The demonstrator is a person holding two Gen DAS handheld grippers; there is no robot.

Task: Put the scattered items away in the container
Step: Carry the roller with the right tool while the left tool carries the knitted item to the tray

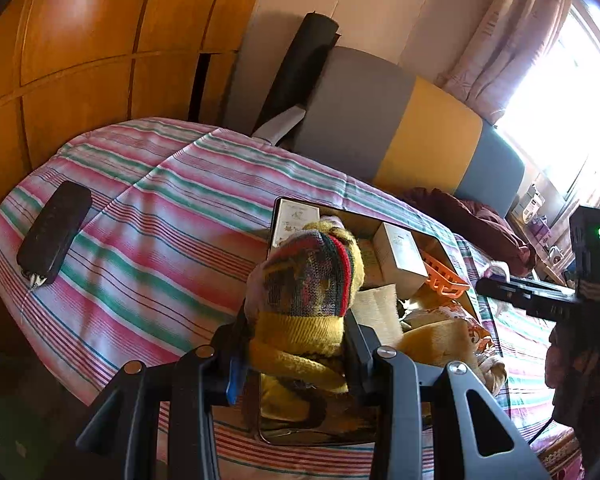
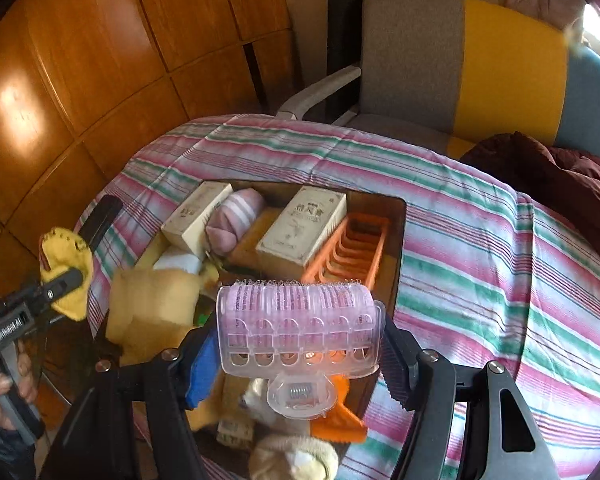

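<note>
My left gripper [image 1: 296, 328] is shut on a knitted sock [image 1: 312, 276], yellow with a multicoloured striped toe, and holds it above the near end of the brown container [image 1: 275, 220]. In the right wrist view my right gripper [image 2: 300, 332] is shut on a clear pink hair roller [image 2: 300, 328], gripped by its ends above the container [image 2: 401, 240]. Inside lie two cream boxes [image 2: 300, 232], a pink striped sock [image 2: 236, 216], an orange plastic basket [image 2: 348, 248] and a folded yellow cloth [image 2: 152, 300]. The left gripper [image 2: 66, 280] with its sock shows at the left edge.
The container sits on a bed with a pink and green striped cover [image 1: 160, 208]. A dark oblong case [image 1: 54, 236] lies near the bed's far left corner. A wooden wardrobe [image 1: 80, 40], a grey and yellow chair [image 2: 460, 60] and a maroon garment [image 2: 560, 176] surround the bed.
</note>
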